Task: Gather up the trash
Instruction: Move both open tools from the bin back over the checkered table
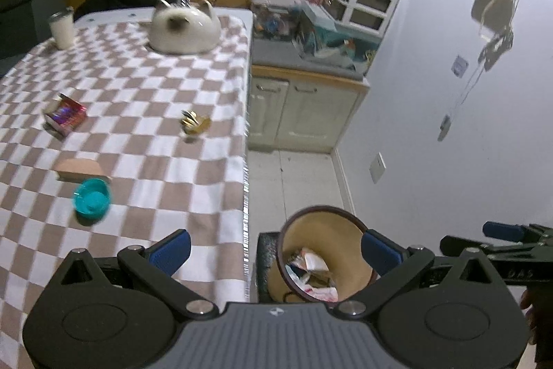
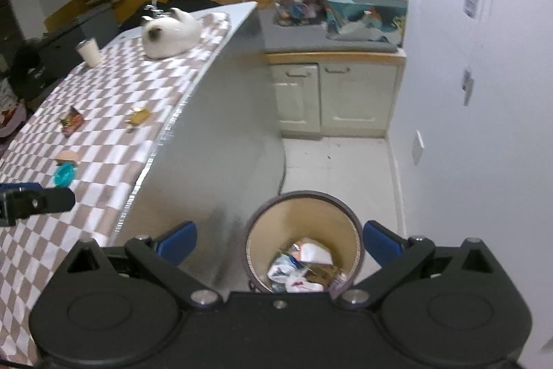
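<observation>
A round bin [image 1: 325,229] with a dark rim stands on the floor beside the table and holds crumpled wrappers [image 1: 311,268]. My left gripper [image 1: 276,251] hangs open and empty over the table edge, with the bin between its fingers. On the checked cloth lie a gold wrapper [image 1: 195,123], a colourful small box [image 1: 65,114], a tan box [image 1: 81,168] and a teal cap [image 1: 91,197]. My right gripper [image 2: 280,241] is open and empty above the bin [image 2: 304,217], with the trash [image 2: 300,268] inside showing. The gold wrapper [image 2: 138,117] and colourful box [image 2: 71,120] lie far to its left.
A white cat-shaped ceramic [image 1: 185,28] and a white cup [image 1: 62,30] stand at the table's far end. A low cabinet [image 1: 304,106] with clutter on top lines the back wall. Pale floor [image 2: 338,161] lies between table, cabinet and wall. The right gripper [image 1: 484,239] shows at the left view's right edge.
</observation>
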Tool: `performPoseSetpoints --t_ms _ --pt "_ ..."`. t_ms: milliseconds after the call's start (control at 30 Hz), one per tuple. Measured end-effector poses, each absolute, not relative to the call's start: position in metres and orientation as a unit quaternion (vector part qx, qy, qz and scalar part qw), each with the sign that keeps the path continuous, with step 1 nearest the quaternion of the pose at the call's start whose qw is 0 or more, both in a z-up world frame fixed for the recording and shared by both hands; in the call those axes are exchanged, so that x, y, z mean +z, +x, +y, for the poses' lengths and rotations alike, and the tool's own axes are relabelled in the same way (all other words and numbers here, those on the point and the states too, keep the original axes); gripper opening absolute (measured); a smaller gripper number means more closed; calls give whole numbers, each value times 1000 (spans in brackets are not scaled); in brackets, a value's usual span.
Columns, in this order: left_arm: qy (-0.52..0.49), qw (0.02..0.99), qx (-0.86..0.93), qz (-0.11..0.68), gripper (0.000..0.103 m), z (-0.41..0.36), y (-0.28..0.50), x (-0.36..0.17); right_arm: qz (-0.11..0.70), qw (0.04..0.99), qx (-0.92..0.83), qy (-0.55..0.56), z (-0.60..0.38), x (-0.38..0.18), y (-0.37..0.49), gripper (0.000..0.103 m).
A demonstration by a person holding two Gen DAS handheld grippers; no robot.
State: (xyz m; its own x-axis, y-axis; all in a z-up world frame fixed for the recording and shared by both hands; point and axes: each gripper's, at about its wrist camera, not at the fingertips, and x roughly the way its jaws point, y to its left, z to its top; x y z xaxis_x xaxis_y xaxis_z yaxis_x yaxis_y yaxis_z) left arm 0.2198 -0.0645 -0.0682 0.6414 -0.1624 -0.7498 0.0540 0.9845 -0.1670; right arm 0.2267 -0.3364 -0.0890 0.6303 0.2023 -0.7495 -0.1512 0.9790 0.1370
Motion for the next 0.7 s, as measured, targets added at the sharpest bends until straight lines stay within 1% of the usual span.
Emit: performPoseSetpoints --t_ms 300,700 --pt "-77 918 -36 386 103 -14 196 -48 386 913 133 15 -276 -72 215 103" --pt "-113 926 38 359 103 75 168 -40 362 907 215 -9 -185 -63 214 103"
